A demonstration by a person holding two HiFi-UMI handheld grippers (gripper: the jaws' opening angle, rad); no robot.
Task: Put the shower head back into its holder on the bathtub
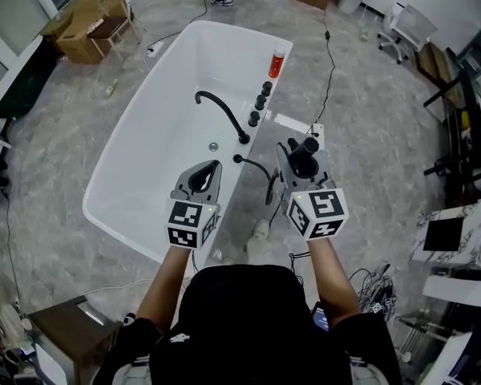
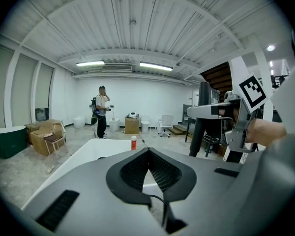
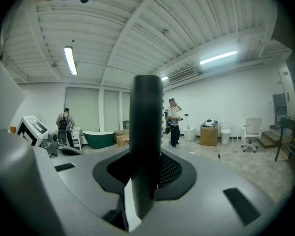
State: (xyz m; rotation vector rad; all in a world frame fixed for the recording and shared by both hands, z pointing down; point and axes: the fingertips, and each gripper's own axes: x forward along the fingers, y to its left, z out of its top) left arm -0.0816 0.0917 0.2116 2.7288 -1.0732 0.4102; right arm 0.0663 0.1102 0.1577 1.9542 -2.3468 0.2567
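Grey floor (image 1: 369, 95) holds white bathtub (image 1: 144, 151); right claw (image 1: 298, 155) clamps shower head (image 3: 146, 132), left claw (image 1: 212, 167) closed.

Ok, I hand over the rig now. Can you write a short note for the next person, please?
Left claw: shut, empty, at the near end of the bathtub.
Right claw: shut on the shower head, handle upright between the jaws.
Black hose runs off the tub's rim toward it.
Done: shower head gripped.
Left: carry it to the holder, seat it, open the claw. Which of the black fittings on the rim is the holder, I cannot tell.
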